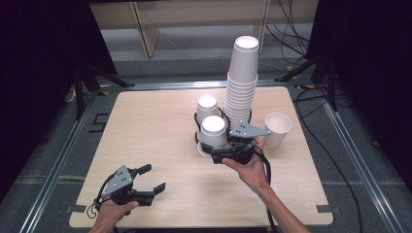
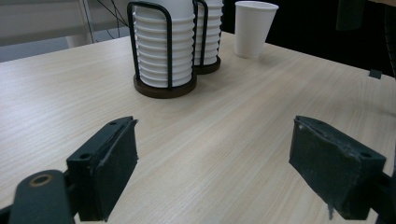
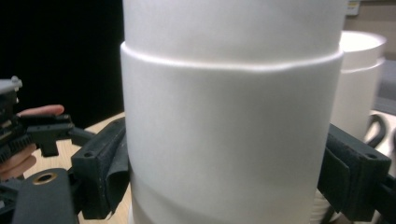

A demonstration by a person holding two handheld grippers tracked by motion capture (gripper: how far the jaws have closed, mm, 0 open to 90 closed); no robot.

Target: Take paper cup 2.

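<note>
Three black wire cup holders with round dark bases stand close together at the middle of the pale wooden table [image 1: 145, 141], and each holds a stack of white paper cups set upside down. The tall stack [image 1: 241, 77] rises far above its holder; too many rims overlap in it to count the cups exactly. The rear short stack [image 1: 207, 108] sits just left of the tall one, and the front short stack [image 1: 214, 131] stands just in front of that. From the left gripper view two of the holders appear: the nearer holder [image 2: 164, 88] with its ribbed column of cup rims, and a second one [image 2: 208, 65] just behind it.

A single white paper cup [image 1: 277, 129] stands upright and open-mouthed on the table, apart from the holders, to the right of the right gripper.

The right gripper [image 1: 232, 154], held in the person's right hand [image 1: 252, 167], is pressed up to the front short stack. In its own view the white cup wall [image 3: 229, 135] sits between the two black jaws, touching both pads, so the jaws are clamped on that stack's outer cup.

The left gripper [image 1: 148, 178], held in the left hand [image 1: 111, 213], rests low near the table's front left edge, well apart from the holders. Its jaws stand spread wide with only bare wood between them [image 2: 215, 154].
</note>
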